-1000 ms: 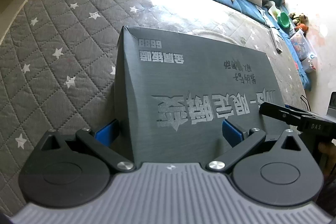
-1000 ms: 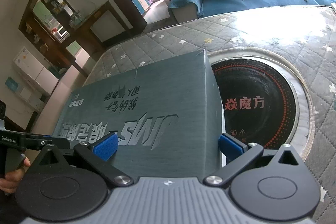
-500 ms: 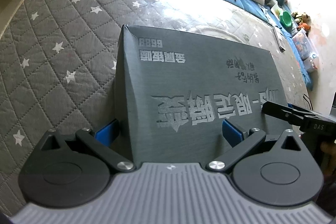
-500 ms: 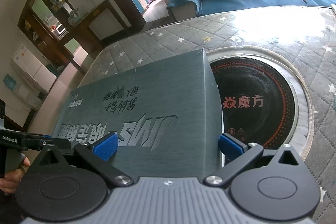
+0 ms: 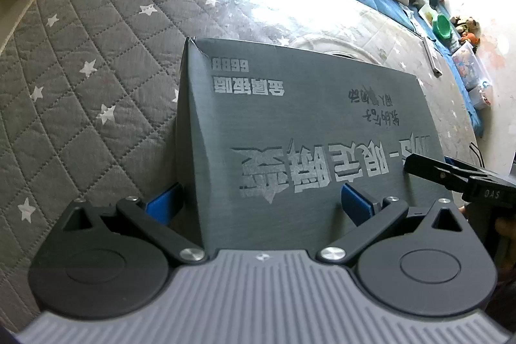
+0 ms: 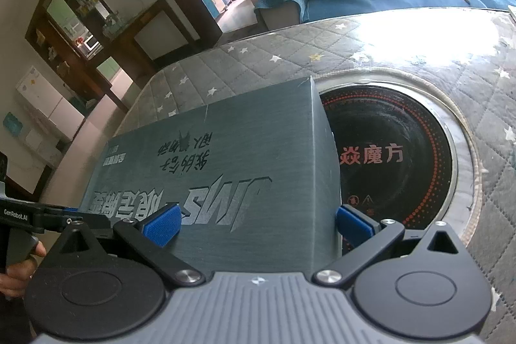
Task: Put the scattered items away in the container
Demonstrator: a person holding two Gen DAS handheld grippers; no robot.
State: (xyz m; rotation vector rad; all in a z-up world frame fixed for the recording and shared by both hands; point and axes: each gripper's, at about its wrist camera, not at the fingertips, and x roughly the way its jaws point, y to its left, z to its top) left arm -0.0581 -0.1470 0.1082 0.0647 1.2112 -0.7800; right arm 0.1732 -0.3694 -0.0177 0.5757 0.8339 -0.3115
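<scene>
Left wrist view: left gripper [image 5: 261, 199] and right gripper [image 6: 258, 223], jaws spread, are straddling stiff, probably light dark-grey printed cardboard box [image 5: 306, 131] at its near corners.

Each gripper — the left gripper [image 5: 259, 203] and the right gripper [image 6: 258, 224] — has a ribbed grey housing at its base with a small logo at the centre, flanked by two round black discs, each topped by a triangular cut-out. From silver rivets beside the housing, flat black link bars angle outward to the fingers [image 5: 354, 203], which end in bright blue pads [image 6: 161, 223] (the texture looks like a fine weave). Seen from the side in the other camera, the tool is a slim black bar with small screws — white lettering on the left one reads "GenRobot.AI".
</scene>
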